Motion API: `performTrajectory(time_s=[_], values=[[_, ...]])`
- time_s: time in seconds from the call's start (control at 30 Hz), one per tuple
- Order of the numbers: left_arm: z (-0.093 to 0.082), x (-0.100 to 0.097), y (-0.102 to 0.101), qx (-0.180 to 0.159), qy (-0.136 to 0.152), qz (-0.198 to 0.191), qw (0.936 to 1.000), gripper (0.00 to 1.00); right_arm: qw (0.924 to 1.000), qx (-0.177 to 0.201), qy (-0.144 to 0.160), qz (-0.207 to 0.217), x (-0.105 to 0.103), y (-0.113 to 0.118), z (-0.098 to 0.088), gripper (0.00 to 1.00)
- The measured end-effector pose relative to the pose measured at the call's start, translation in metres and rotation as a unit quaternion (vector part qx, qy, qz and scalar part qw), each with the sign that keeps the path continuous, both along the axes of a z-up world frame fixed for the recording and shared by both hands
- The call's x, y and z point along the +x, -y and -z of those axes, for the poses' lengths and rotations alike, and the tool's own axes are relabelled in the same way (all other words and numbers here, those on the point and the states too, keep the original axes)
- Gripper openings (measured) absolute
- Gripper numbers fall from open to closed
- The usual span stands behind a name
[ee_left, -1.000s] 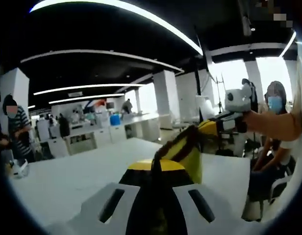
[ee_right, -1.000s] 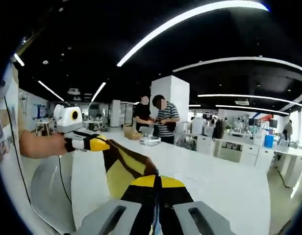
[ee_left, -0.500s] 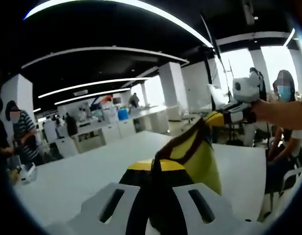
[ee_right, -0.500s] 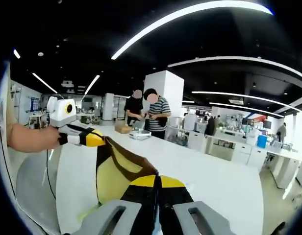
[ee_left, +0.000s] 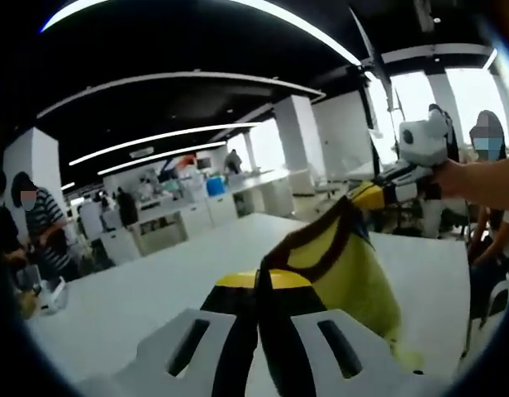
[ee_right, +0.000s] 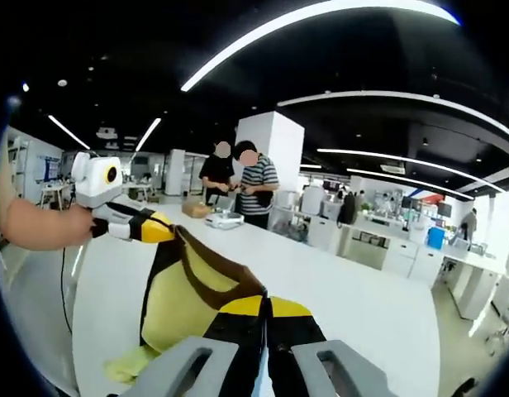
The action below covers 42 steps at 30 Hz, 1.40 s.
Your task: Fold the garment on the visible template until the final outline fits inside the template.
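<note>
A yellow garment (ee_left: 345,273) with a dark brown trim hangs in the air above the white table (ee_left: 139,289), stretched between both grippers. My left gripper (ee_left: 259,285) is shut on one end of the trim at the bottom of the left gripper view. At the upper right of that view, the right gripper (ee_left: 372,197) pinches the other end. In the right gripper view my right gripper (ee_right: 265,308) is shut on the garment (ee_right: 192,294), and the left gripper (ee_right: 159,231) holds its far end at the left. No template is in sight.
Two people (ee_right: 238,182) stand at the table's far side by a cardboard box (ee_right: 192,210) and a small white device (ee_right: 224,219). A seated person (ee_left: 490,165) is beside the table. White desks (ee_left: 238,203) and pillars fill the room behind.
Both grippers have lifted and spread, so more of the yellow garment hangs open between them. Both views have shifted with the hands.
</note>
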State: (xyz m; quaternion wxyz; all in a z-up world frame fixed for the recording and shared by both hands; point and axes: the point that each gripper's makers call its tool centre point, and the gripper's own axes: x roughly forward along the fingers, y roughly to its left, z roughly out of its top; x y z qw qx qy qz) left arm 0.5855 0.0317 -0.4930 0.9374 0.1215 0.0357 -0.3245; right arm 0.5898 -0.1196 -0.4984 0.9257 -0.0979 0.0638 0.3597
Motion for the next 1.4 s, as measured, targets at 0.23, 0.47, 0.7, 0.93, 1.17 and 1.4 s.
performTrajectory(time_s=[0.23, 0.47, 0.7, 0.93, 1.17, 1.4], values=[[0.014, 0.033, -0.006, 0.013, -0.013, -0.015, 0.9997, 0.00, 0.9998, -0.014, -0.011, 0.009, 0.031, -0.006, 0.014, 0.00], [0.038, 0.063, -0.009, 0.040, -0.026, -0.021, 0.9986, 0.00, 0.9990, -0.027, -0.027, 0.021, 0.061, -0.009, 0.039, 0.00], [0.077, 0.095, -0.017, 0.069, -0.055, -0.037, 0.9954, 0.00, 0.9968, -0.058, -0.047, 0.027, 0.090, -0.016, 0.076, 0.00], [0.107, 0.122, -0.021, 0.095, -0.079, -0.045, 0.9914, 0.00, 0.9935, -0.084, -0.069, 0.034, 0.116, -0.020, 0.110, 0.00], [0.135, 0.139, -0.021, 0.118, -0.097, -0.048, 0.9871, 0.00, 0.9886, -0.114, -0.091, 0.037, 0.133, -0.020, 0.143, 0.00], [0.162, 0.152, -0.020, 0.149, -0.115, -0.045, 0.9811, 0.00, 0.9827, -0.144, -0.110, 0.038, 0.144, -0.017, 0.171, 0.00]])
